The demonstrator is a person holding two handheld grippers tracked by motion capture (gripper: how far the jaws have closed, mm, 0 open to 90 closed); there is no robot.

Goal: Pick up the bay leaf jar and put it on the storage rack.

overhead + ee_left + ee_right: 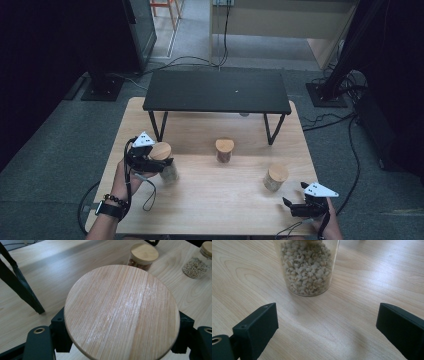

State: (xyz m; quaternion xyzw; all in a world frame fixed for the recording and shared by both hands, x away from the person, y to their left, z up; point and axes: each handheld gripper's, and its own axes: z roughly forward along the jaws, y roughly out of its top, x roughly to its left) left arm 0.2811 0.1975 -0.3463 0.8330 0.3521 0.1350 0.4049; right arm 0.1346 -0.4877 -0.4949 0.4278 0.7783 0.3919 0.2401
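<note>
A glass jar [169,171] with a round wooden lid [122,312] is at the left of the wooden table [215,205]. My left gripper [159,162] is shut on it just under the lid, with one black jaw on each side in the left gripper view. The jar leans slightly, and I cannot tell whether its base touches the table. My right gripper [294,195] is near the front right edge, open, with nothing between its jaws. Just ahead of it stands a jar of pale grains [307,267], also wooden-lidded [275,176].
A third jar [224,150] with brownish contents stands mid-table. A low black shelf [217,92] on thin legs spans the back of the table; one leg [22,292] is close on the left in the left gripper view. Cables lie on the floor.
</note>
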